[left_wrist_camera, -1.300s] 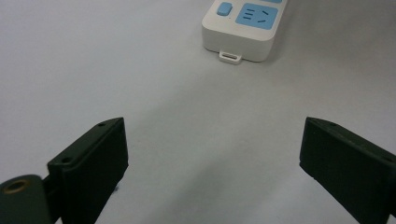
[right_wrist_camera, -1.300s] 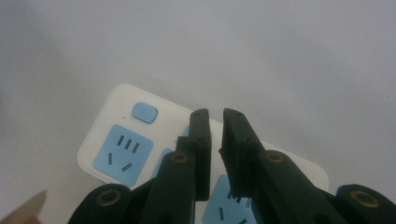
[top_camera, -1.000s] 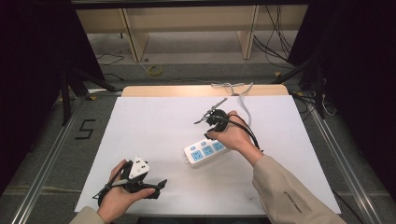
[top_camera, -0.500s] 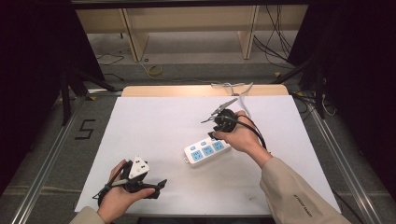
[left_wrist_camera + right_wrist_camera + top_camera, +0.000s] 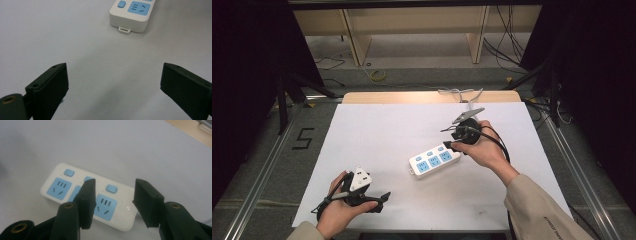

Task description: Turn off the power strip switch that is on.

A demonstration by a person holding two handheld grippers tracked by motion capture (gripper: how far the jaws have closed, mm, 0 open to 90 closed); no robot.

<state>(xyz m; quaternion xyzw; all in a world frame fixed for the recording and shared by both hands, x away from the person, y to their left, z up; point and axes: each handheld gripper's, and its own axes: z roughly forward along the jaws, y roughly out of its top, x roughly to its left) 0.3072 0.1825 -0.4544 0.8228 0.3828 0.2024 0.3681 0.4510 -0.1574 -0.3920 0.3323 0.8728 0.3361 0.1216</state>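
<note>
White plastic, the power strip is laid mid-counter. The right gripper is held at its 3 o'clock end, jaws partly spread, empty. The left gripper is kept wide apart at 7 o'clock. The strip could be pushed aside if touched crookedly.

One power strip: three blue sockets, three blue buttons.
</note>
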